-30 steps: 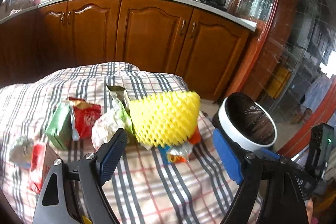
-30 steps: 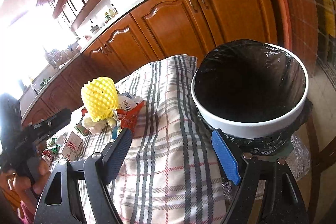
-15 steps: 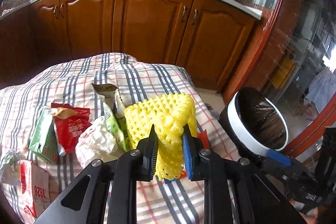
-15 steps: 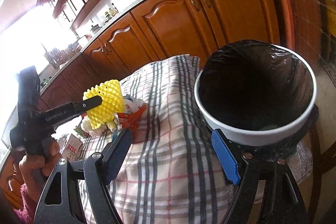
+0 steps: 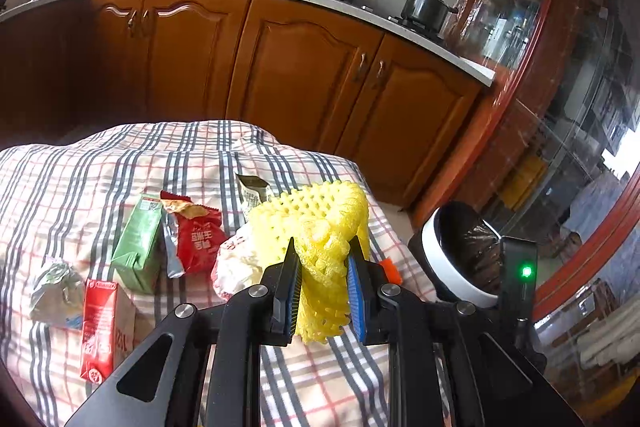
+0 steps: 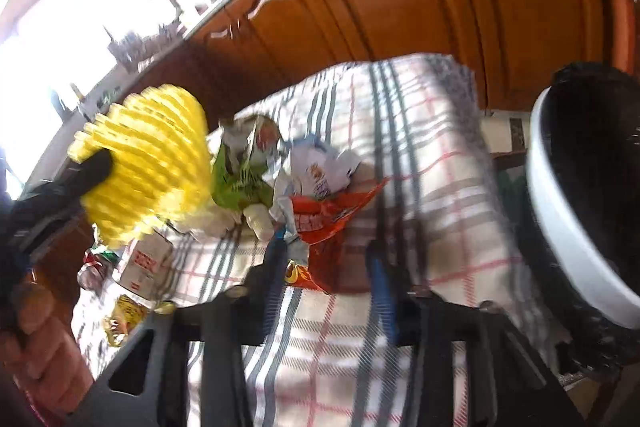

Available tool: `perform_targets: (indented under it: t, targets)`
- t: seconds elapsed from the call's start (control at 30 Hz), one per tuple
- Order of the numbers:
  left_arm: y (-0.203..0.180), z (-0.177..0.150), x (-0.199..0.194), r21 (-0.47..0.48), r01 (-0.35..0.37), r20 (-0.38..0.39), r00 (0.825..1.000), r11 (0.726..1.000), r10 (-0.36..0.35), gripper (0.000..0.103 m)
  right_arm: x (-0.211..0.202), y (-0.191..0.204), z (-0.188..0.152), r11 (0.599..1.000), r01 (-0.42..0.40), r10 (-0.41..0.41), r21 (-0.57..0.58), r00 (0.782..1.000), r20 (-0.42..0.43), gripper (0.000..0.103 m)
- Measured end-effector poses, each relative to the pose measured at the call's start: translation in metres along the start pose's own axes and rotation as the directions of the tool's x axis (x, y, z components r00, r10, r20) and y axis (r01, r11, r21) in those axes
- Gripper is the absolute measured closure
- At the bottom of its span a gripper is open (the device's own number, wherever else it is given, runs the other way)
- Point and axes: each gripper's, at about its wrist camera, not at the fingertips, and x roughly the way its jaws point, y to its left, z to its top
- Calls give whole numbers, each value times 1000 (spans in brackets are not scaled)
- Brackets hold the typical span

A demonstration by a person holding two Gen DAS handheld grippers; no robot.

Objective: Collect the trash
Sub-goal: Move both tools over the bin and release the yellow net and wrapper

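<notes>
left claw (image 5: 323,281): pinching the yellow foam net (image 5: 316,227), lifted off the table (image 5: 80,163)
right claw (image 6: 326,267): just closing on an orange wrapper (image 6: 332,223)

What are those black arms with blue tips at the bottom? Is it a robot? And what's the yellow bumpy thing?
It's not a robot. A person holds a pair of tongs in each hand, and each pair carries a small camera that looks along its two fingers. So one picture is taken from the left tongs and the other from the right tongs.

The yellow thing is a foam net, the kind wrapped around fruit. The left tongs are squeezed shut on it.

The right tongs have just been closing, with a red wrapper between them. That picture is too blurry to say whether they grip it.

More trash lies on the checked cloth, including a green carton and a red carton. The white bin with a black bag inside stands at the right.
</notes>
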Motion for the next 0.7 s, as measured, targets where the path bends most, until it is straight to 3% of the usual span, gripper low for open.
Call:
perform_targets:
  t: [0.03, 0.33, 0.7]
  targets:
    - [-1, -1, -1, 1, 6, -1, 1000, 1000, -6, 84, 1, 0, 0, 1000, 0, 0, 0, 1000, 2, 101]
    - [-24, -1, -3, 53, 82, -8, 997, 995, -82, 84, -54, -11, -8, 999, 43, -42, -10, 993, 114, 102]
    - [-64, -2, 29, 111, 139, -75, 989, 984, -131, 84, -116, -67, -8, 984, 157, -171, 82, 962, 212, 102]
